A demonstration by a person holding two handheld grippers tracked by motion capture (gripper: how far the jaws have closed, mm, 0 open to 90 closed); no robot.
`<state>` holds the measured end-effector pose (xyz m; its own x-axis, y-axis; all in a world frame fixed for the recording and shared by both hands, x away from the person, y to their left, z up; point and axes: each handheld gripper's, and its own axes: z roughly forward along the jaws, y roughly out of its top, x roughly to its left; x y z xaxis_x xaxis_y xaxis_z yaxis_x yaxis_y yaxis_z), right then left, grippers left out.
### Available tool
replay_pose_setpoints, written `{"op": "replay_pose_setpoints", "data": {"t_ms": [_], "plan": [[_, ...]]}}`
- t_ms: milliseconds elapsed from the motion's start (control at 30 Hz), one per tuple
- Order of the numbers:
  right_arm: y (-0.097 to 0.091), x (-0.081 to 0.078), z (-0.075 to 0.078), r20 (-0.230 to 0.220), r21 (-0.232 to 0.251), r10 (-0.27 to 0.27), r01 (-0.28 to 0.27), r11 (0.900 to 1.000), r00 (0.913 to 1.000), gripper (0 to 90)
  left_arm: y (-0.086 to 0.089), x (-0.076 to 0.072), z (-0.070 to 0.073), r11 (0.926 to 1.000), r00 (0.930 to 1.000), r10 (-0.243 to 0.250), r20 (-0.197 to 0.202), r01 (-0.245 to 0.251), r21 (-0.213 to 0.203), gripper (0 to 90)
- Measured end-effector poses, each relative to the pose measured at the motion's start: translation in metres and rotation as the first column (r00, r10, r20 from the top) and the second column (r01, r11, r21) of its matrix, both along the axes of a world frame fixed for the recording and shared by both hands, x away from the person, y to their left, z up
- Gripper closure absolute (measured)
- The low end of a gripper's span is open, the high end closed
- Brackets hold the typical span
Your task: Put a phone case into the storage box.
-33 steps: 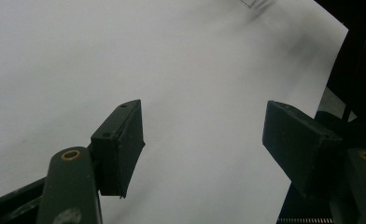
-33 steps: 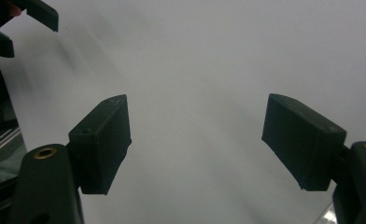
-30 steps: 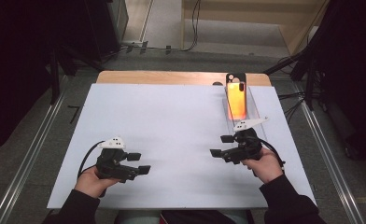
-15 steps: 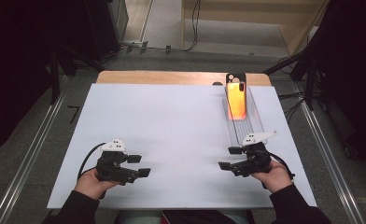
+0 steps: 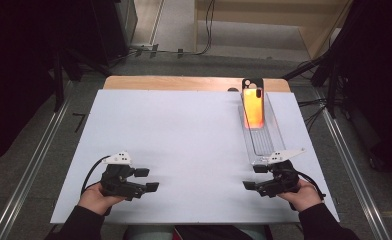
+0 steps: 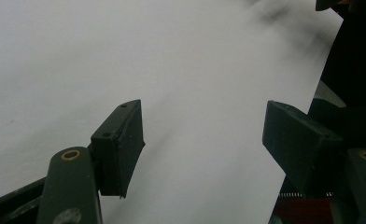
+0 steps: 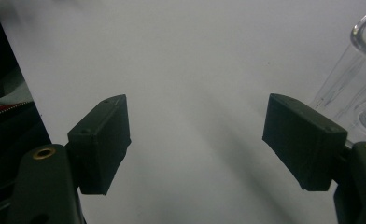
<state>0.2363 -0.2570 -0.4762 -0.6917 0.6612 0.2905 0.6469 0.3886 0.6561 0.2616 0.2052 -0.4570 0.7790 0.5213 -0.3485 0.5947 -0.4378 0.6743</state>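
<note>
A clear plastic tray point(image 5: 271, 145) lies lengthwise on the right side of the white board point(image 5: 184, 130). An orange glowing slab with a black top point(image 5: 254, 107) leans in the tray's far end. My right gripper point(image 5: 253, 177) rests low on the board just in front of the tray's near end, pointing left, open with nothing between its jaws. In the right gripper view the open jaws point(image 7: 195, 140) frame bare white board, with the tray's clear rim point(image 7: 354, 79) at the right. My left gripper point(image 5: 148, 179) sits at the near left, pointing right, open and empty point(image 6: 202, 140).
The board lies on a wooden table whose far edge point(image 5: 184, 82) shows beyond it. Metal rails point(image 5: 39, 160) run along both sides on the floor. The board's near edge point(image 6: 293, 154) is close to the left gripper's jaws. Dark equipment stands around the table.
My right gripper has moved toward the near edge of the board and slightly right, lower down, away from the tray's near end. The left gripper has stayed put.
</note>
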Motion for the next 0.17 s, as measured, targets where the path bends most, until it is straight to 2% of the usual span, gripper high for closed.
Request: {"op": "replay_pose_setpoints", "data": {"t_ms": [167], "plan": [[0.0011,0.0013,-0.0028,-0.026,-0.007,0.008,-0.008,0.9999,0.9996,20.1,-0.0001,0.0003,-0.0001,1.0,1.0,0.001,0.001,-0.001,0.001,29.2]]}}
